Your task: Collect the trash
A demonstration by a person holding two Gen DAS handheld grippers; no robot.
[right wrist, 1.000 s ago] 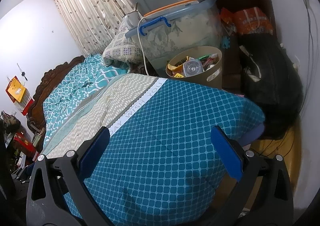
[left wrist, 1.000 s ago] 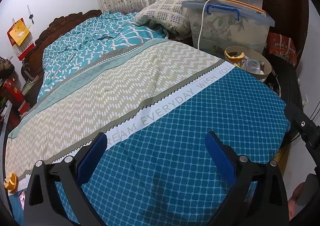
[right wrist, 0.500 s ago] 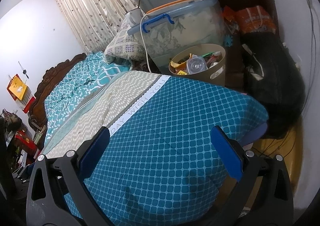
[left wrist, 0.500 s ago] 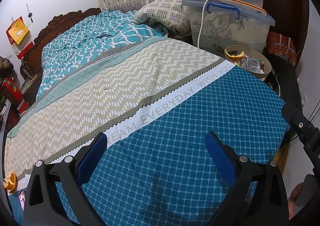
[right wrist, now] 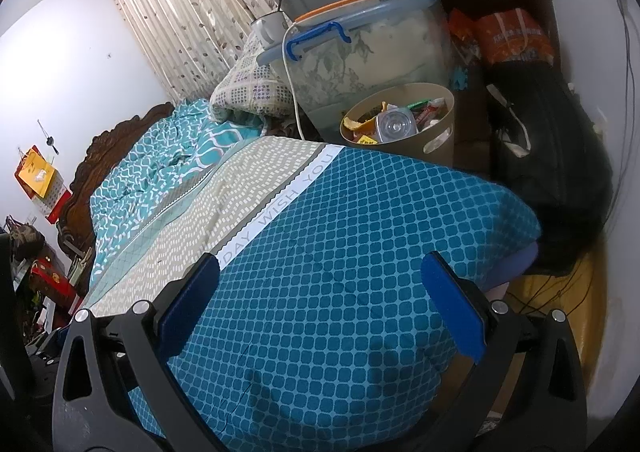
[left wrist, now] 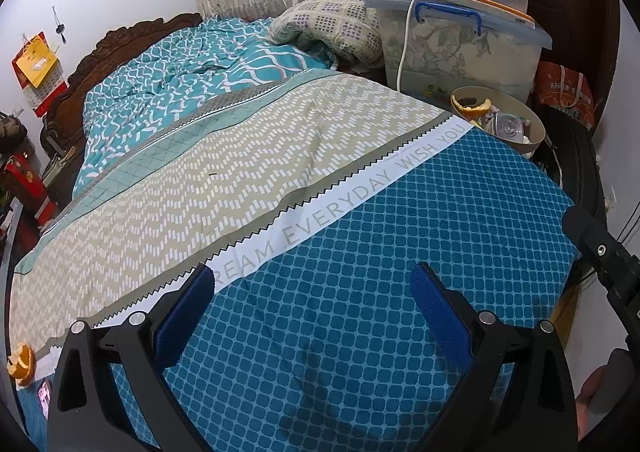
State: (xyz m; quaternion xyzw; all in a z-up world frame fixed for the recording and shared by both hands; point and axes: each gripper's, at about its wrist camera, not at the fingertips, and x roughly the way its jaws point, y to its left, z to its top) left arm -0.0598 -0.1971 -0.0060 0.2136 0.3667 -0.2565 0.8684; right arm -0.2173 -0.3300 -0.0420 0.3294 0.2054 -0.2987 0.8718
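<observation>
A beige trash bin (right wrist: 434, 131) stands beside the bed's far corner, filled with orange peel, a clear plastic cup and wrappers; it also shows in the left wrist view (left wrist: 528, 119). A piece of orange peel (left wrist: 22, 362) lies on the bed's near left edge. My left gripper (left wrist: 312, 292) is open and empty above the blue part of the bedspread. My right gripper (right wrist: 320, 288) is open and empty above the bed's blue corner. Part of the right gripper's black frame (left wrist: 604, 256) shows in the left wrist view.
The bed (left wrist: 240, 171) carries a teal, beige and blue bedspread. A clear storage box (right wrist: 360, 63) with a blue handle, a mug and a white cable stands behind the bin. A patterned pillow (left wrist: 332, 23), a black bag (right wrist: 548, 171) and an orange bag (right wrist: 512, 35) lie nearby.
Both grippers have drifted slightly; the bin and box sit a little farther right in the right wrist view. Both stay open and empty.
</observation>
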